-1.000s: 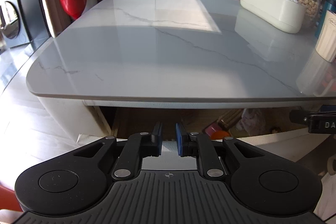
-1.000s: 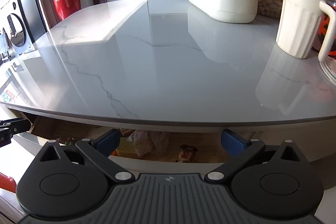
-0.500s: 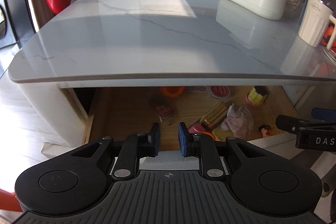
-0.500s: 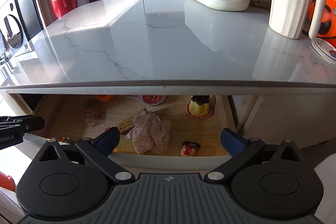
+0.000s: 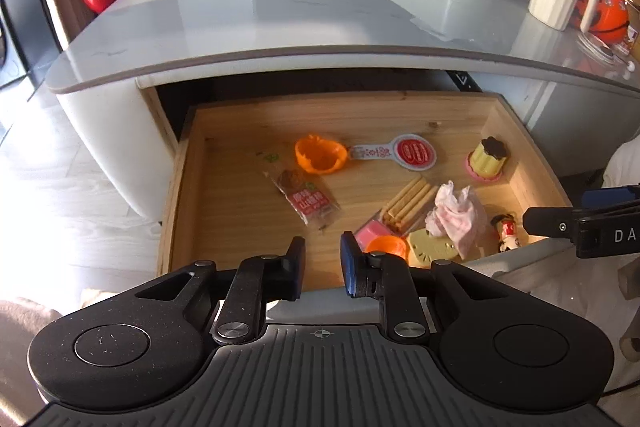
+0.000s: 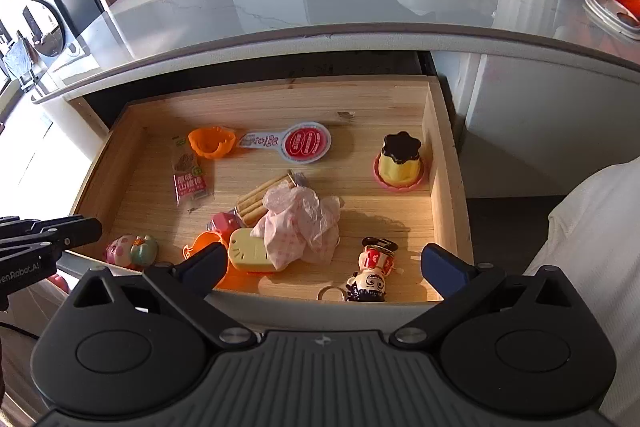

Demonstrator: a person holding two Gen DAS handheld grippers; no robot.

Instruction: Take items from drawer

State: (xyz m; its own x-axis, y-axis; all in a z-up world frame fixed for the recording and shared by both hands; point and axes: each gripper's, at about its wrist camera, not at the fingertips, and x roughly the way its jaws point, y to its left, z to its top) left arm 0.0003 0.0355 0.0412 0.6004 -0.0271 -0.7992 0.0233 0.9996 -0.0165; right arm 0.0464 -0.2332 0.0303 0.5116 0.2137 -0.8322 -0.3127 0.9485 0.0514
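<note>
Two grippers hang over the pulled-out drawer point(image 5: 182, 187); nothing lifted yet, so by my read it's the pick-a-target step.

Left wrist view: left gripper point(image 5: 322, 265) tips down over the drawer's near edge, jaws a narrow gap apart, nothing btwn them. Just ahead of the tips lies a red snack packet point(image 5: 306, 197); beyond that an orange cup point(image 5: 320, 157) and a red-and-white round tag point(image 5: 404, 153). Ahead-right: biscuit sticks point(image 5: 408, 203), pink crumpled wrapper point(image 5: 456, 213), and far right a toy pudding point(image 5: 486, 161).

Right wrist view: right gripper point(image 6: 322, 267) also pitched down at the near edge, jaws spread wide, empty. The pink crumpled wrapper sits just ahead of the tips w/ a yellow flat toy point(image 6: 250, 251) by the left tip; a small figurine keychain point(image 6: 372, 269) lies btwn the tips, untouched. Next move probably: descend onto one item, e.g. the figurine, then close; it's small, so centring matters.
</note>
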